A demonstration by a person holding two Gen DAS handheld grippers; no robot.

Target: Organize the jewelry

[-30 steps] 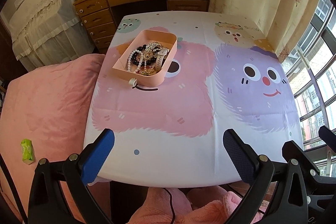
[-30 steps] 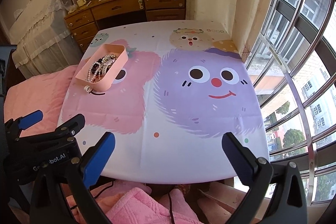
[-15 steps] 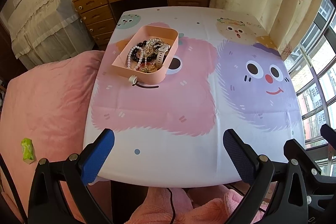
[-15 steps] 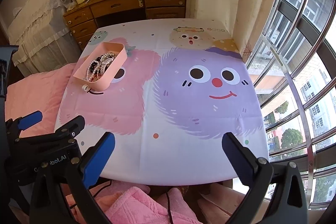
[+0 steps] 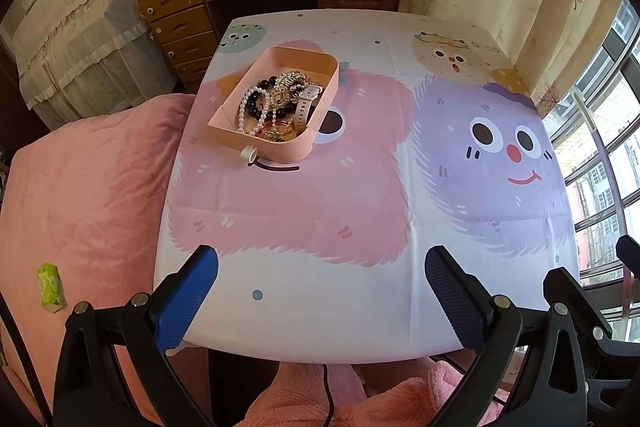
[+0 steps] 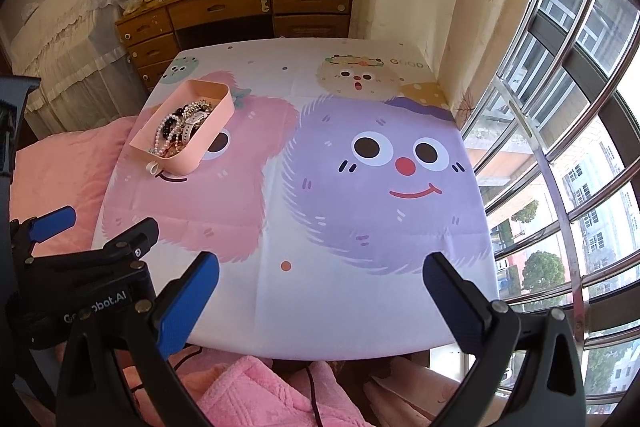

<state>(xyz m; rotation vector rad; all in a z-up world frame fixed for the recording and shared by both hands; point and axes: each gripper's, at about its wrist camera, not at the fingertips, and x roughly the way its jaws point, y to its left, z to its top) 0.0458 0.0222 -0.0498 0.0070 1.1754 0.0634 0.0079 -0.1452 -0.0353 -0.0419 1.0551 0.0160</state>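
Left wrist view: the left gripper (image 5: 320, 291) hangs over the near edge of the table (image 5: 360, 315), fingers (image 5: 188, 291) spread wide and holding nothing. At 11 o'clock sits the pink tray (image 5: 280, 147), heaped with jewelry (image 5: 276, 103): pearl and black beads, a pale watch. A white ring (image 5: 249, 153) lies on the cloth, touching the tray's near wall.

Right wrist view: the right gripper (image 6: 320, 287), fingers (image 6: 452, 291) likewise parted and empty, faces the same tray (image 6: 188, 159) at 10 o'clock. The scene fits either a heap awaiting sorting or pieces already gathered in; only the ring outside would call for a low, fine pinch.
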